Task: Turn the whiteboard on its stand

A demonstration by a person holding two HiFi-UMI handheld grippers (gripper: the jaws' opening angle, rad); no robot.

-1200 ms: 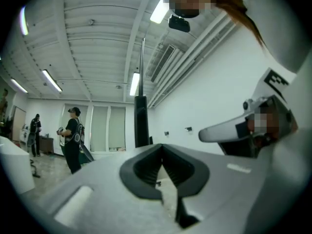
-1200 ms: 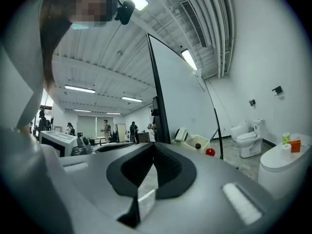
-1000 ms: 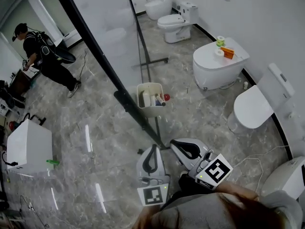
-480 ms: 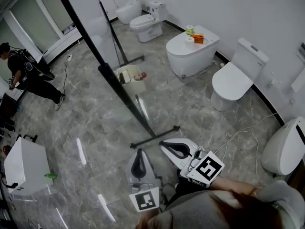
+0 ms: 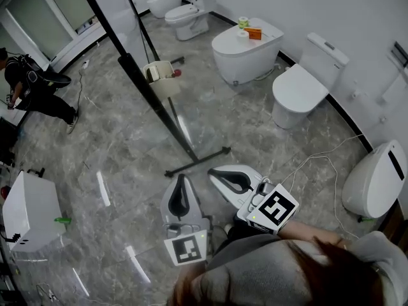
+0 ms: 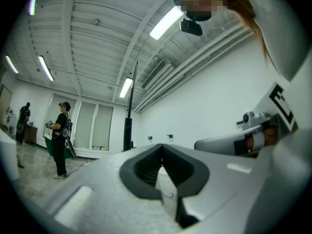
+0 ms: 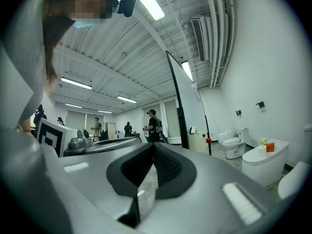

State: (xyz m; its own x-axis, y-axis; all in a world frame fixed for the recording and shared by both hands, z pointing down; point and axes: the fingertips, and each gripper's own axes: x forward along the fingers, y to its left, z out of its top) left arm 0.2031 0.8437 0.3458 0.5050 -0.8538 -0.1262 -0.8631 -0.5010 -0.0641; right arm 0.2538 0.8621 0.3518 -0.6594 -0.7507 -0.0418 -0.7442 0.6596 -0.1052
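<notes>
Two claws closed, nothing held

Left claw [image 5: 180,178] and right claw [image 5: 215,173] side by side above floor [image 5: 121,164], near stand foot [image 5: 197,161]. Whiteboard [image 5: 127,65] upright beyond, apart from both. Beige bin [image 5: 160,85] hung on stand, small items inside, too small to tell.

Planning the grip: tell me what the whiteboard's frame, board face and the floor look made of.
Whiteboard frame: likely black painted metal, straight bars. Board face: glossy white coated sheet, perhaps; faint sheen. Floor: polished grey tile or stone, veined, shiny streaks.
</notes>
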